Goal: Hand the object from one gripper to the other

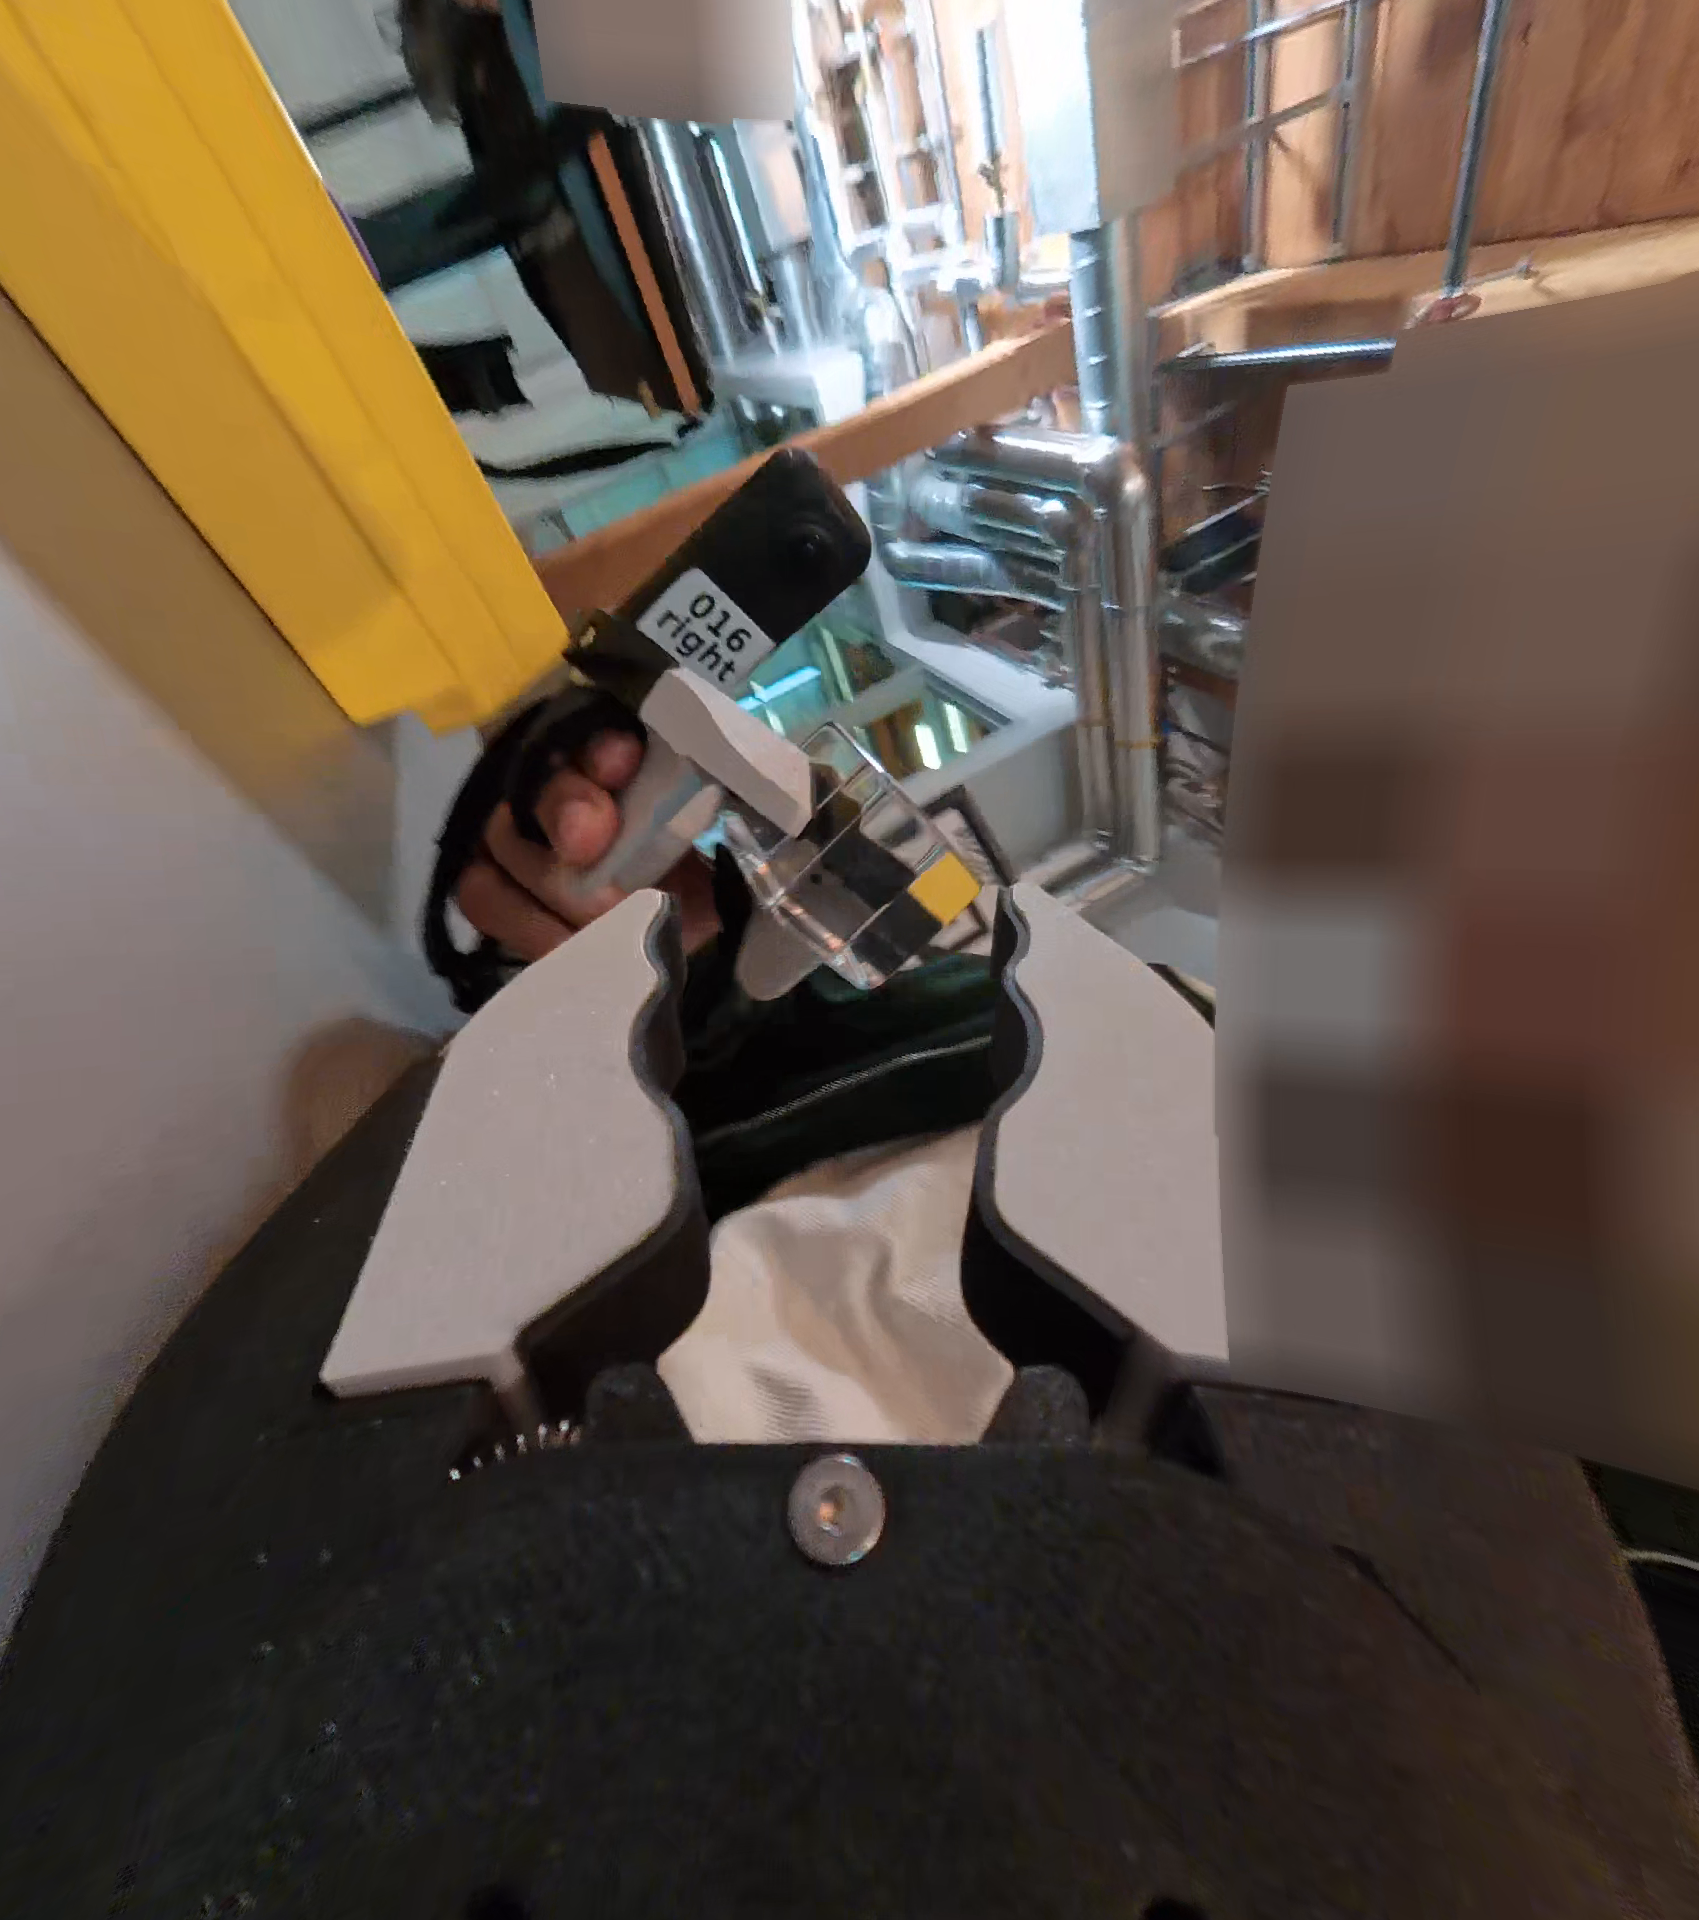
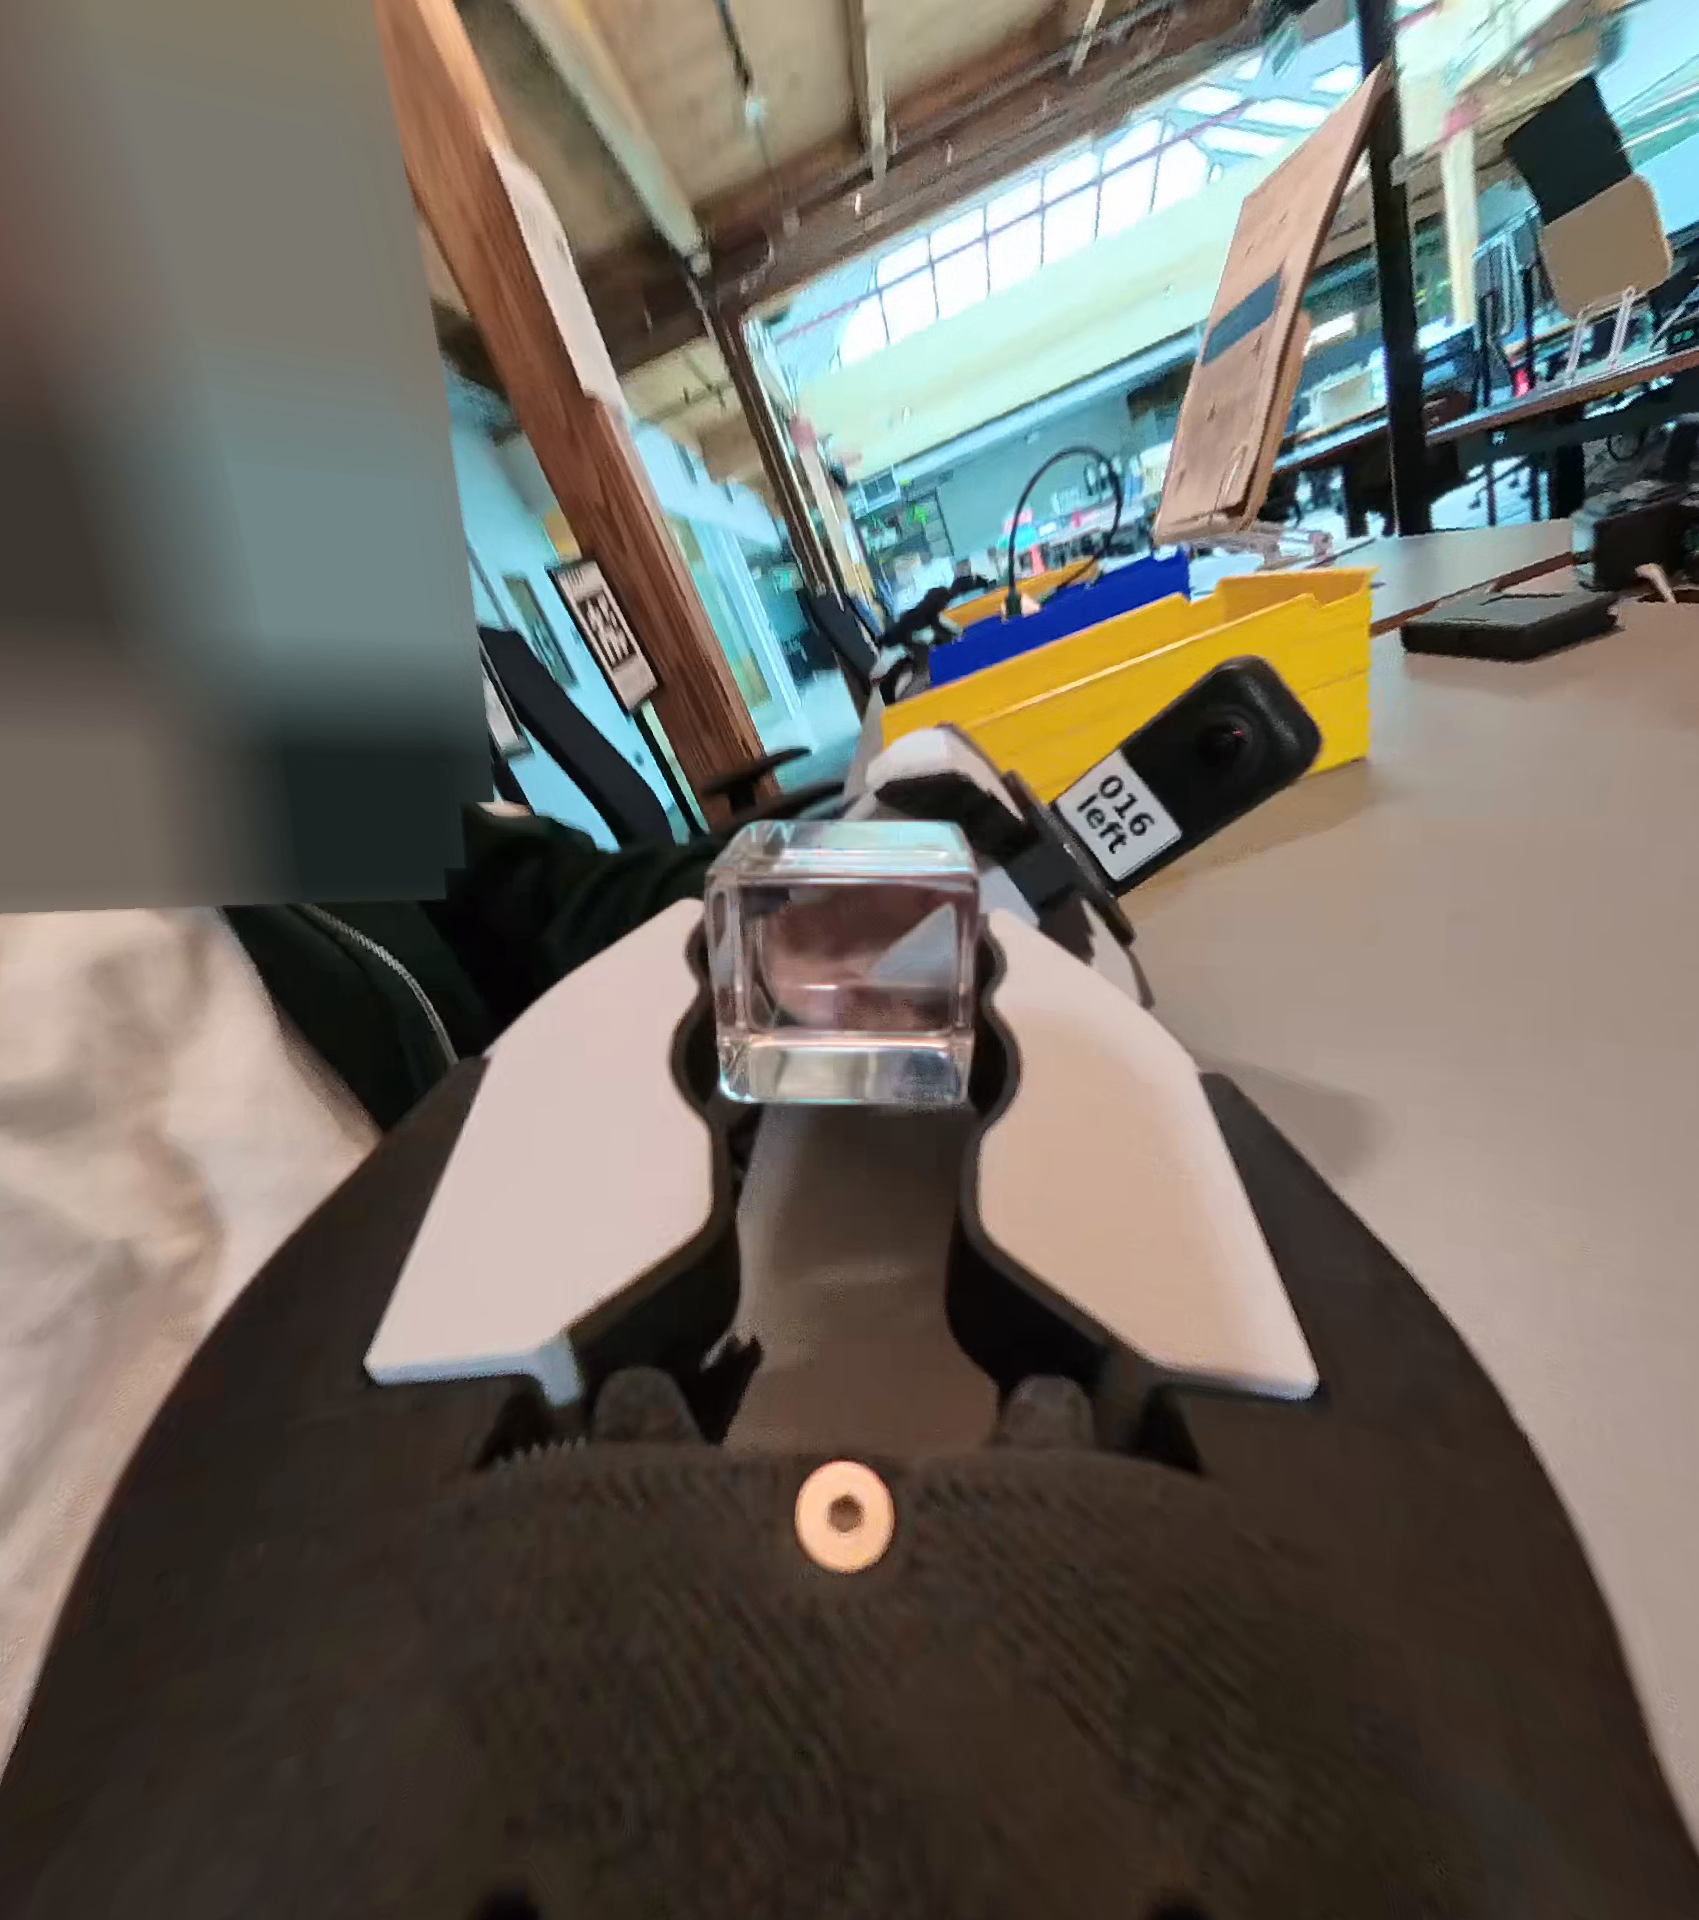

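the right gripper (image 2: 840, 997) pinches a clear, glassy square-edged cube (image 2: 843, 987) between its white fingertips, above the grey table (image 2: 1447, 1039). the left gripper (image 1: 834, 935) is spread empty just before the cube (image 1: 850, 894). beyond, its far faces are hard to make out, only showing warped reflections, and the yellow plastic bin (image 2: 1136, 665) is partly hidden.

Workshop / lab floor, open-plan industrial building: exposed timber beams (image 2: 575, 416) and plywood ceiling panels (image 1: 1551, 114), bare silver ductwork (image 1: 1105, 644), a long skylight strip (image 2: 1011, 249) overhead. Grey worktable (image 2: 1499, 1039) carries yellow parts bins (image 2: 1136, 665) and a blue bin (image 2: 1053, 613); behind it are benches loaded with electronics gear (image 2: 1593, 343), plus a black office chair (image 2: 596, 748).
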Demonstrator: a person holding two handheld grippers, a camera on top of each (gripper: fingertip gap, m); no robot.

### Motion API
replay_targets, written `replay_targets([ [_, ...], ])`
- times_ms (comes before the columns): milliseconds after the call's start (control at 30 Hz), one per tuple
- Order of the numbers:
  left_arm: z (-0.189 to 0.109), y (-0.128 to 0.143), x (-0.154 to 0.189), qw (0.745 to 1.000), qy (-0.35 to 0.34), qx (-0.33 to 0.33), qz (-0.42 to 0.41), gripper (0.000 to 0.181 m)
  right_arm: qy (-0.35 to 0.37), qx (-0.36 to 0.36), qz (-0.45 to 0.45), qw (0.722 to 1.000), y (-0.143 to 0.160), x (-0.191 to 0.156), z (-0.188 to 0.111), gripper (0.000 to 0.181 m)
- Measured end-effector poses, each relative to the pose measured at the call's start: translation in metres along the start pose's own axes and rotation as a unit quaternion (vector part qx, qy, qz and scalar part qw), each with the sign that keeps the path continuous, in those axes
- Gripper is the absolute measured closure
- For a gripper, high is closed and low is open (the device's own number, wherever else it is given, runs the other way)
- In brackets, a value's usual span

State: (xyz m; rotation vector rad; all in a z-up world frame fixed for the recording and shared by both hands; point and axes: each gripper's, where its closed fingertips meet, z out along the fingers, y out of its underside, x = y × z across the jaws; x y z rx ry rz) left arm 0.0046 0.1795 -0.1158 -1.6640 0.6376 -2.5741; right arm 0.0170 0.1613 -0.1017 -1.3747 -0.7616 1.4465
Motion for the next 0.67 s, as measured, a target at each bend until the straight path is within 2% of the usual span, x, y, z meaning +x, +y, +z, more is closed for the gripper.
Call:
replay_targets([
  [33, -0.002, -0.002, -0.003, 1.000, -0.015, 0.004, 0.027, 0.122, 0.003, 0.010, 0.012, 1.000, -0.003, 0.002, -0.003, 0.135],
  [200, -0.003, 0.003, -0.018, 0.979, -0.100, -0.028, 0.178, 0.117, 0.030, 0.003, 0.040, 0.999, 0.001, 0.013, -0.005, 0.135],
  [300, -0.001, 0.007, -0.019, 0.964, -0.119, -0.049, 0.231, 0.117, 0.021, 0.016, 0.064, 0.998, 0.000, 0.010, -0.003, 0.135],
  [567, 0.000, 0.012, -0.021, 0.962, -0.120, -0.061, 0.239, 0.121, 0.029, 0.023, 0.041, 0.998, -0.004, 0.008, -0.004, 0.135],
  [633, 0.002, 0.015, -0.018, 0.971, -0.099, -0.064, 0.210, 0.123, 0.043, 0.018, 0.000, 0.999, -0.006, 0.008, -0.005, 0.135],
  [667, 0.004, 0.018, -0.011, 0.983, -0.060, -0.064, 0.164, 0.127, 0.049, 0.015, -0.032, 0.998, -0.007, 0.007, -0.006, 0.135],
])
